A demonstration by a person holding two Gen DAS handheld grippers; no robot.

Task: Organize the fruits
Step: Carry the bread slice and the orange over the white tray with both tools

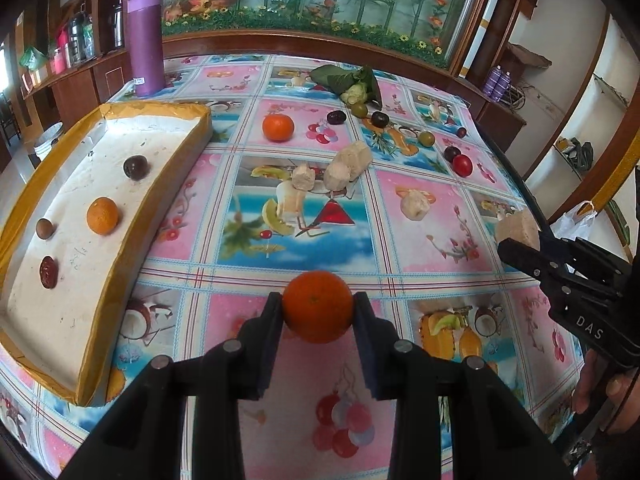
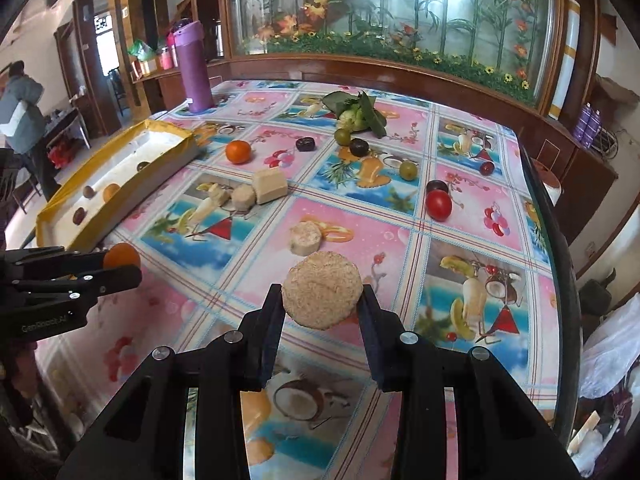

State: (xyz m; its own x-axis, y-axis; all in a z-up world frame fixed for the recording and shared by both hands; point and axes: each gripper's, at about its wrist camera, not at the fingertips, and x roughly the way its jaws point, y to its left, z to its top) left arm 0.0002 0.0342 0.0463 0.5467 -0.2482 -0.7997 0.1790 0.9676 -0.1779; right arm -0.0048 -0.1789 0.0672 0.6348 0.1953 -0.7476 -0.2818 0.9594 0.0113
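My left gripper is shut on an orange, held above the patterned tablecloth; the same orange shows at the left of the right wrist view. My right gripper is shut on a pale round cake-like piece, seen in the left wrist view as a beige chunk at the right edge. A white tray with a yellow rim lies to the left. It holds a small orange, a dark plum, a brown nut and a red date.
Loose on the table lie another orange, a red tomato, dark plums, green fruits, several pale chunks and a leafy cauliflower. A purple flask stands at the back left. A person stands far left.
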